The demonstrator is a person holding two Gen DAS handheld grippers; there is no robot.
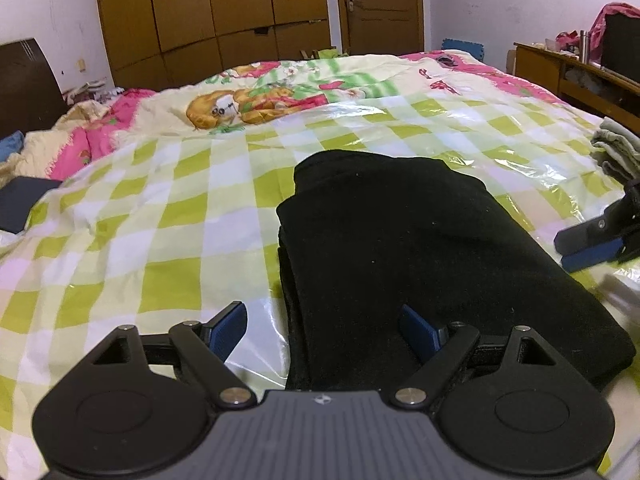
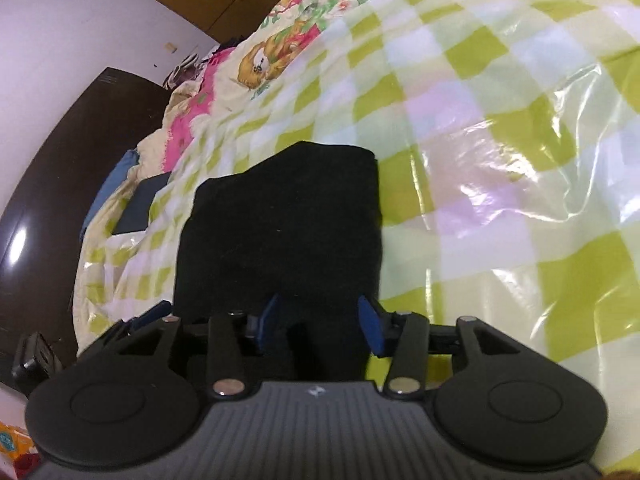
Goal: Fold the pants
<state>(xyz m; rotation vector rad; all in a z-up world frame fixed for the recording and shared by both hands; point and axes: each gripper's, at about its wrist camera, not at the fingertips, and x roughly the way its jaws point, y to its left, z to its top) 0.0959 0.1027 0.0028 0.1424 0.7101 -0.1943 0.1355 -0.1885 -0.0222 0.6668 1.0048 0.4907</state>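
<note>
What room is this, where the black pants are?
Most likely a bedroom: the folded black pants lie on a big bed with a cartoon quilt, and wooden wardrobes stand by a door.

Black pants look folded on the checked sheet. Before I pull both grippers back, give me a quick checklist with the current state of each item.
1. Pants folded into a compact stack: ok, layered edges show on the near left side.
2. Left gripper released: ok, jaws wide open, nothing pinched.
3. Right gripper released: ok, jaws apart over the pants edge, pads not pressing cloth.
4. Cloth snagged on the right gripper's fingers: cannot tell, black on black.
5. Plastic-covered checked sheet flat around the stack: ok, only light wrinkles.
6. Grey folded clothes clear of the stack: ok, well apart.
</note>
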